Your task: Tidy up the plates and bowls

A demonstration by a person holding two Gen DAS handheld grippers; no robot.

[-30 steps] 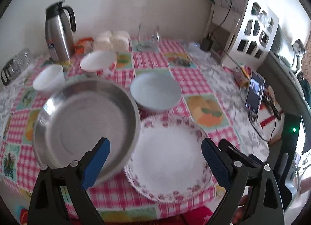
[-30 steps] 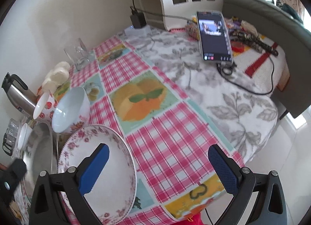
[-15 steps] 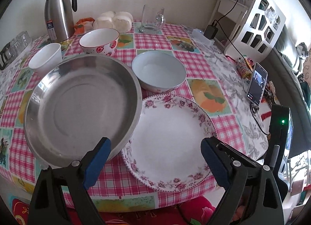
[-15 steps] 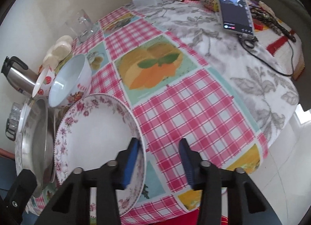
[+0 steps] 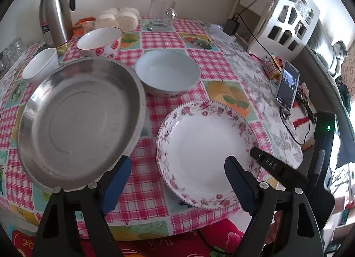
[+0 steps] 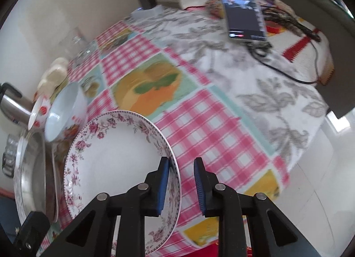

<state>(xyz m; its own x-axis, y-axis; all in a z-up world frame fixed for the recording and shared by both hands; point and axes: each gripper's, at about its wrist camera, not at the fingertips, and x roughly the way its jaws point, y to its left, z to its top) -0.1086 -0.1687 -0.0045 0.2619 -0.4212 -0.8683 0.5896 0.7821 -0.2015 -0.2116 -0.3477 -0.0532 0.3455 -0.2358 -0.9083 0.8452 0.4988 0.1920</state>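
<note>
A white plate with a pink floral rim [image 5: 204, 146] lies near the table's front edge, right of a large steel pan [image 5: 79, 119]. A pale blue bowl [image 5: 167, 72] sits behind them, with a red-patterned bowl [image 5: 99, 41] and a small white bowl [image 5: 41, 65] further back left. My left gripper [image 5: 177, 181] is open and empty, above the front edge between pan and plate. My right gripper [image 6: 180, 181] straddles the plate's [image 6: 115, 152] right rim, jaws narrowed, left pad against the rim, a gap at the right pad. Its finger [image 5: 273, 166] shows in the left wrist view.
A steel thermos [image 5: 55, 10], white buns [image 5: 119, 17] and a glass mug [image 5: 160, 14] stand at the back. A phone [image 5: 287, 84] with a cable leans at the right, beside a white rack [image 5: 281, 12]. The table edge drops off at the front and right.
My right gripper has narrowed from wide open and moved onto the floral plate's right rim. The plate now sits apart from the pan. My left gripper stayed open and shifted view.
</note>
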